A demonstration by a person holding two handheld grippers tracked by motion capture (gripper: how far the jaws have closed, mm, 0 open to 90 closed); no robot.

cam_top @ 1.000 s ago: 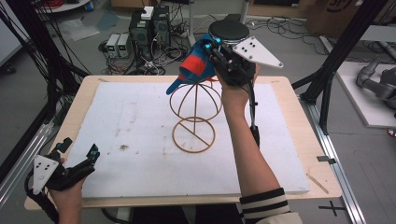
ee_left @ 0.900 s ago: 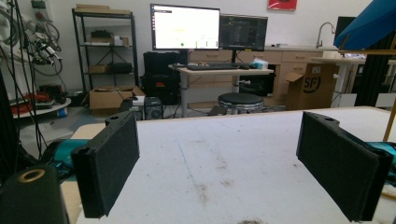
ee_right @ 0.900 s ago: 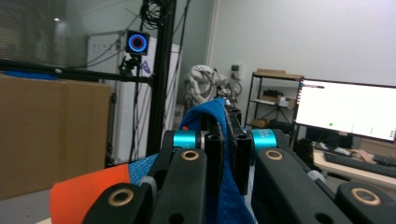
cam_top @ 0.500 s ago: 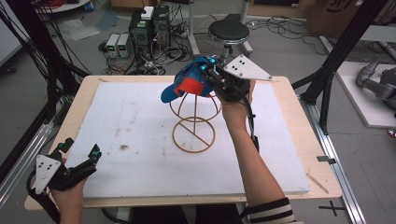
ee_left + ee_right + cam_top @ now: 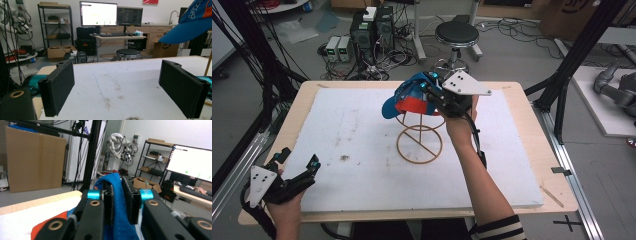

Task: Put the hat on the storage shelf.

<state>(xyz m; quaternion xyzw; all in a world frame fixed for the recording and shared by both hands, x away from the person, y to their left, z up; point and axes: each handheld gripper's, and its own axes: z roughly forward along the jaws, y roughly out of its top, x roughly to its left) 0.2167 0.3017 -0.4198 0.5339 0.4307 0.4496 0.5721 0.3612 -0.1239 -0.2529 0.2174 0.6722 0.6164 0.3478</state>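
Note:
A blue cap with a red panel (image 5: pixel 408 99) sits on top of a gold wire stand (image 5: pixel 419 141) in the middle of the white board. My right gripper (image 5: pixel 428 90) is shut on the cap's blue fabric (image 5: pixel 119 202), which is pinched between its two black jaws. My left gripper (image 5: pixel 307 170) rests low at the board's near left corner, open, with nothing between its pads (image 5: pixel 58 87). From there the cap's blue brim (image 5: pixel 190 27) shows at the upper right, beside a thin rod of the stand (image 5: pixel 208 65).
The white foam board (image 5: pixel 352 135) lies on a wooden table (image 5: pixel 532 120) framed by black posts. Behind the table are a black stool (image 5: pixel 457 34), computer boxes (image 5: pixel 372 25) and cables on the floor. A dark stain (image 5: pixel 344 158) marks the board.
My right gripper has carried the cap down and slightly left, lowering it onto the top of the wire stand. The left gripper has stayed in place.

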